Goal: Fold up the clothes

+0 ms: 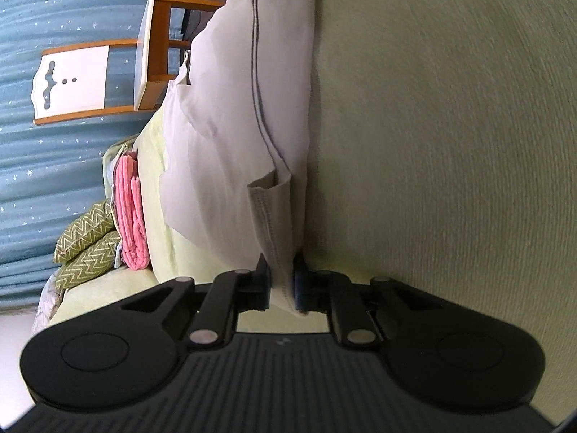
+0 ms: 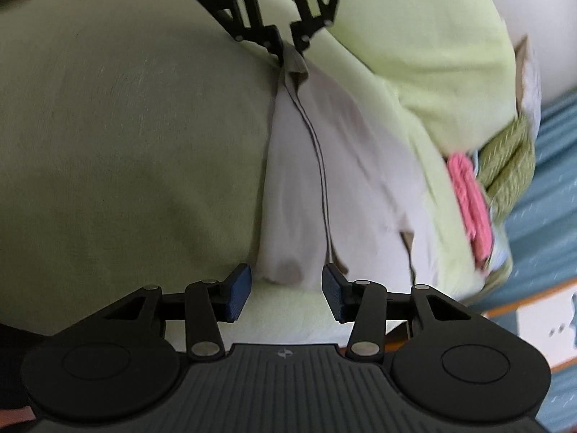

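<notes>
A pale grey-beige garment [image 1: 234,126] lies stretched over a light green bed sheet [image 1: 450,144]. My left gripper [image 1: 282,281] is shut on the garment's hemmed corner. In the right wrist view the garment [image 2: 306,166] runs from my open right gripper [image 2: 286,290] up to the left gripper [image 2: 285,41], which pinches its far end. The near edge of the garment lies just beyond the right gripper's blue pads [image 2: 239,290], not between them.
A stack of folded pink [image 1: 131,213] and green zigzag [image 1: 88,245] textiles sits at the bed's edge, also in the right wrist view [image 2: 472,202]. A wooden chair with white panels [image 1: 108,75] stands before a teal curtain [image 1: 43,162].
</notes>
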`<state>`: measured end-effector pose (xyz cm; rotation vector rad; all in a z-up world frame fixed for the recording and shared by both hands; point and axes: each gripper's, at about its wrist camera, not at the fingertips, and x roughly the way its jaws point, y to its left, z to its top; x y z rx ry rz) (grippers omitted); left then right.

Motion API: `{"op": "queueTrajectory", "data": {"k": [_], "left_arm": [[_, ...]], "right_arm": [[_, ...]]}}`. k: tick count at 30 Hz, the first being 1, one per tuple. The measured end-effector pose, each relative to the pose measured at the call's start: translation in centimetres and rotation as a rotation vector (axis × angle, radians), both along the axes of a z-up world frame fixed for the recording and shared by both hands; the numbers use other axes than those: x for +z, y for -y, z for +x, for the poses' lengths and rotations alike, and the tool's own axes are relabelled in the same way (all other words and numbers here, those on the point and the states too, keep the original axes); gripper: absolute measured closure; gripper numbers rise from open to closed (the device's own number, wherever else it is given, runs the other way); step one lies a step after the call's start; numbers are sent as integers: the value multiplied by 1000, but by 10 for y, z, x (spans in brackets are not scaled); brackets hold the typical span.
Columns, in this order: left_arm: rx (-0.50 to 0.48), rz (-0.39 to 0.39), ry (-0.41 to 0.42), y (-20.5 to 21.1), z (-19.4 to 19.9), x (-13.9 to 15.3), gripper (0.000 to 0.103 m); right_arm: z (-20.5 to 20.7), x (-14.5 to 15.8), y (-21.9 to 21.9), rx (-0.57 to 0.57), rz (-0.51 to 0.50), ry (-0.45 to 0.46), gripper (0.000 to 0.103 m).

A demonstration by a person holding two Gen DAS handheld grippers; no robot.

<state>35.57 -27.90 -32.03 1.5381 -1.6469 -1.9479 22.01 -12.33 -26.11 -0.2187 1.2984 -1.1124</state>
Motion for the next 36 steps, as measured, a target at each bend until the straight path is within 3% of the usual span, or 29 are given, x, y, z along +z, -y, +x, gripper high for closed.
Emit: {"op": "queueTrajectory", "data": {"k": [3, 4, 5, 10, 13, 18, 21, 25, 29, 32, 36], "left_arm": [[-9, 5, 10, 1, 1, 2, 92], [-12, 10, 17, 2, 1, 4, 92], [-17, 16, 28, 3, 0, 6, 92], [-61, 54, 74, 11, -5, 33, 93], [-49, 96, 64, 27, -22, 63, 93], [22, 196, 21, 78, -73, 107, 91], [60, 246, -10, 124, -114, 115, 91], [168, 370, -17, 187, -171, 107, 87], [326, 528, -22, 239, -204, 94, 85], [467, 681, -72, 265, -205, 99, 81], [598, 838, -136, 286, -196, 109, 81]], "right_arm": [[-1, -3, 5, 40, 5, -2, 75], [-2, -3, 7, 51, 23, 9, 95], [-5, -1, 11, 55, 41, 30, 103], [-27, 28, 29, 38, 105, 181, 103], [-55, 64, 49, -21, 146, 341, 103], [-119, 114, 106, -181, 208, 588, 103], [-163, 127, 151, -279, 230, 673, 103], [-220, 119, 214, -375, 263, 742, 103], [-253, 80, 261, -449, 351, 804, 101], [-262, 60, 276, -498, 408, 852, 89], [-266, 60, 270, -533, 385, 923, 84]]}}
